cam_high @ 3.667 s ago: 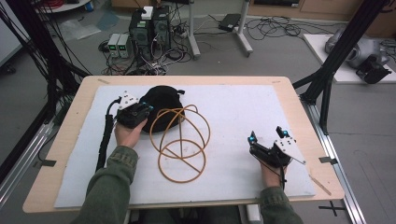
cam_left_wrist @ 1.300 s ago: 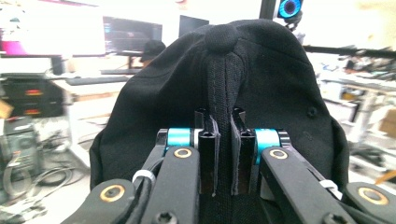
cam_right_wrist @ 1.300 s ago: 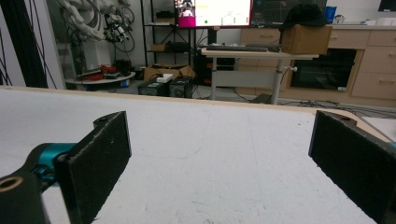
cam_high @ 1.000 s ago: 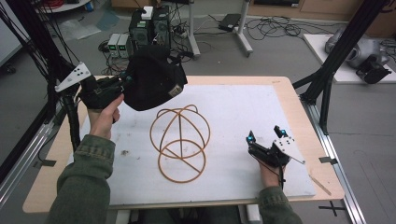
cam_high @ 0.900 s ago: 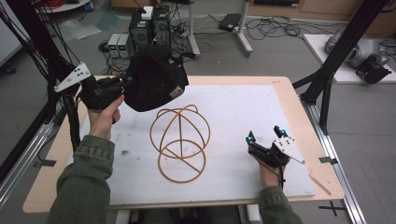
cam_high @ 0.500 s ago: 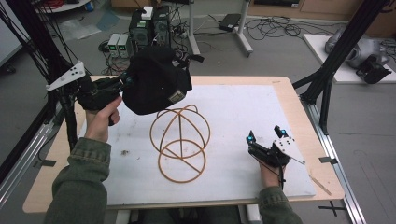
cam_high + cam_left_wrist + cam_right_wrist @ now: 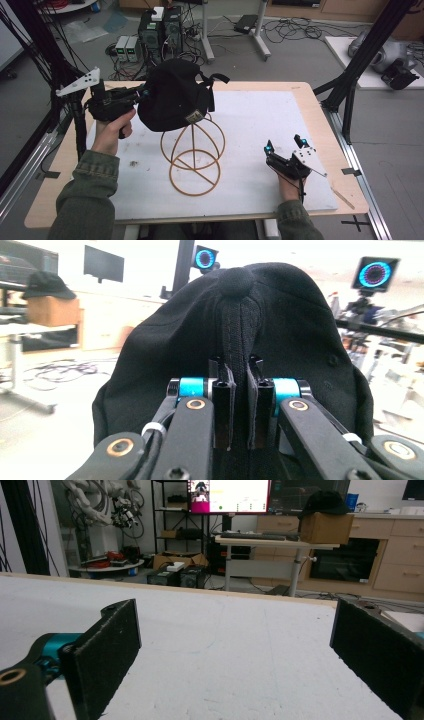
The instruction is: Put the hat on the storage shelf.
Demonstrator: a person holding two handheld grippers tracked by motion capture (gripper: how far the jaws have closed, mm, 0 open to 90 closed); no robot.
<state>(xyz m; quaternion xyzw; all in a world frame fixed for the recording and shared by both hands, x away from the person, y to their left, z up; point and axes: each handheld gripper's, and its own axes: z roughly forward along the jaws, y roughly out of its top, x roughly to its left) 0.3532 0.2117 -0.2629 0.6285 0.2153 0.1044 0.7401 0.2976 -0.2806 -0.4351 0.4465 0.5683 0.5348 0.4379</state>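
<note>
Aloft, left claw pinches black cap

black cap held aloft, crown sideways, just above the tan wire dome stand.

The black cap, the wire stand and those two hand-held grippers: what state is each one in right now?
Black cap: lifted off the table, pinched at a fold of its fabric, hanging over the top of the stand.
Wire stand: upright on the white mat, bare, cap not yet seated on it.
Left gripper: shut on the cap.
Right gripper: open, holding nothing, low over the mat.
</note>
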